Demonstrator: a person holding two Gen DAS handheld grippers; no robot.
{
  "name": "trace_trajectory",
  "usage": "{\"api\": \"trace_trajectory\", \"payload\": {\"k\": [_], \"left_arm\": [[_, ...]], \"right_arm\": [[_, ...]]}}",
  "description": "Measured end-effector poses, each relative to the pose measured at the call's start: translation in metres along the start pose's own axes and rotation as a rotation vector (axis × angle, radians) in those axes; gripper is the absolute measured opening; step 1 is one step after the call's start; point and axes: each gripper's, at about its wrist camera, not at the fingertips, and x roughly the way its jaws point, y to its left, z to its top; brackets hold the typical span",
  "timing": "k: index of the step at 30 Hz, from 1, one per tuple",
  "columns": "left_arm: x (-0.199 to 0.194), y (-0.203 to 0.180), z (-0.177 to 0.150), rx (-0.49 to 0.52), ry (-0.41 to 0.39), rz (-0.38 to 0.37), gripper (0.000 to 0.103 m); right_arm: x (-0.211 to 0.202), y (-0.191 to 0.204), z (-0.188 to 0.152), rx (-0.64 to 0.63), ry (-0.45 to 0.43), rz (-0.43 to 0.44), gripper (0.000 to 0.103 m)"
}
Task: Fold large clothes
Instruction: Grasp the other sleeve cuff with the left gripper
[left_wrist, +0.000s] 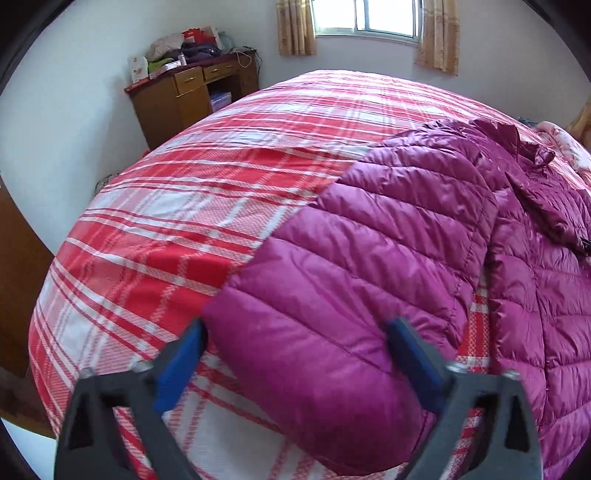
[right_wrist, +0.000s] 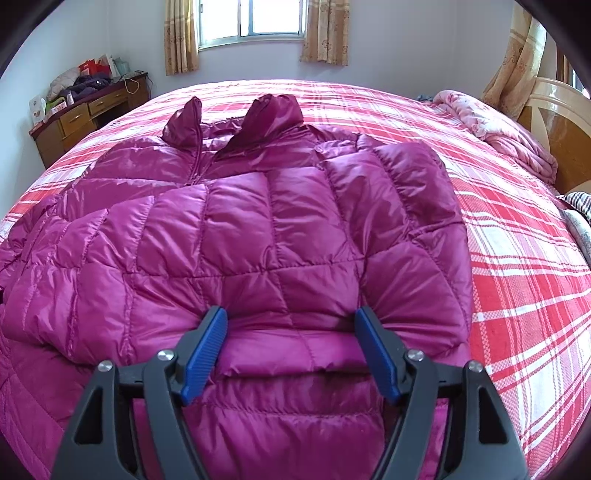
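Observation:
A magenta quilted down jacket lies front up on a bed with a red and white plaid cover, collar toward the window. Its right sleeve is folded across the chest. My right gripper is open, its blue pads on either side of that sleeve's cuff end, pressing into the fabric. In the left wrist view the other sleeve stretches out over the cover. My left gripper is open, its pads straddling the cuff end of that sleeve.
A wooden desk piled with clothes and boxes stands by the far wall left of the window. A pink bundled quilt and a wooden headboard are at the bed's right end.

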Motion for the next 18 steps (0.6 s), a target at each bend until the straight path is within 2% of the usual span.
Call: {"api": "trace_trajectory", "payload": {"k": [1,2,3,4,6,8,13,15,18], "left_arm": [[0.0,-0.002,0.001,0.003,-0.002,-0.013,0.058],[-0.002,-0.005,0.004,0.006,-0.016,-0.005,0.051],[-0.004,-0.005,0.009,0.01,-0.024,-0.001,0.03],[-0.007,-0.004,0.015,0.018,-0.03,-0.005,0.02],[-0.015,0.0,0.032,0.031,-0.064,0.046,0.018],[-0.029,0.0,0.054,0.075,-0.14,0.135,0.017],[-0.07,-0.015,0.11,0.165,-0.321,0.266,0.016],[-0.083,-0.028,0.13,0.196,-0.375,0.289,0.016],[-0.099,-0.048,0.154,0.226,-0.428,0.277,0.016]], "right_arm": [[0.0,0.0,-0.001,0.002,-0.001,-0.001,0.075],[-0.001,-0.001,-0.001,0.004,-0.003,-0.002,0.075],[-0.001,-0.001,-0.001,0.005,-0.004,-0.003,0.075],[-0.001,-0.001,-0.001,0.005,-0.004,-0.005,0.076],[-0.001,-0.001,-0.001,0.004,-0.004,-0.006,0.076],[-0.001,-0.001,-0.001,0.002,-0.005,-0.007,0.076],[-0.002,-0.002,-0.001,0.006,-0.008,-0.006,0.077],[-0.002,-0.001,-0.001,0.003,-0.008,-0.01,0.077],[-0.004,-0.004,0.0,0.007,-0.008,-0.004,0.076]]}}
